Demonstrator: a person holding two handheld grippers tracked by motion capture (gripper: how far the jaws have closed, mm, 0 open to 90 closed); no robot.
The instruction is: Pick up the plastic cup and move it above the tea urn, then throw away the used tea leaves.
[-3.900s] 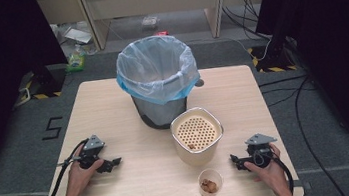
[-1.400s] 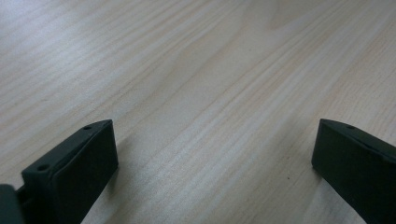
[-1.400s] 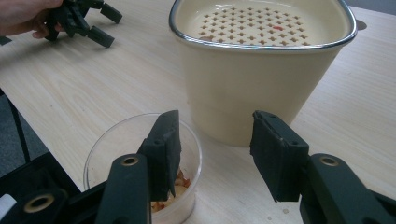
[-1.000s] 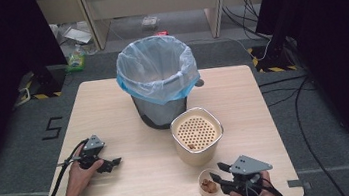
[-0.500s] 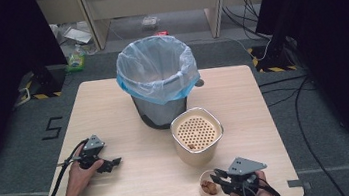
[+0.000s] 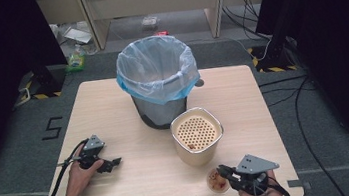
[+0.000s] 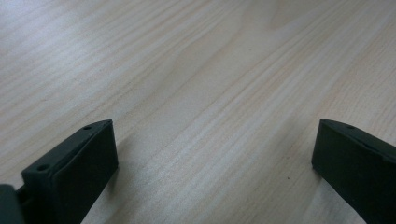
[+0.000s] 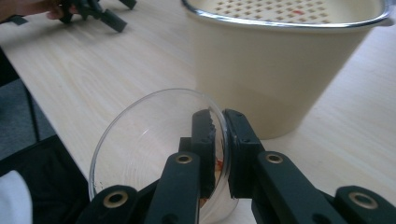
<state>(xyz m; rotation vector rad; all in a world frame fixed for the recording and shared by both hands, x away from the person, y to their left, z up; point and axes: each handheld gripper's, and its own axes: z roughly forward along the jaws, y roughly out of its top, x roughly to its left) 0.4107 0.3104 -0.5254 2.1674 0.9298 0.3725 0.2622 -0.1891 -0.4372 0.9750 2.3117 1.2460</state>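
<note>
Gripping the near rim of the small glass bowl [image 8: 154, 149], the right gripper [image 8: 218, 149] had its fingers clamped on the glass, one inside and one outside. The bowl sat at the worktop's [image 6: 137, 183] front edge, just beside the cream strainer bucket [image 6: 197, 135]. The step looked like a pick-up; next would likely be a level lift. The left gripper [image 6: 104, 163] rested on the worktop, fingers apart, hand low.

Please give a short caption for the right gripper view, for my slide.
Right gripper shut on glass bowl rim, beside the cream strainer bucket.
</note>
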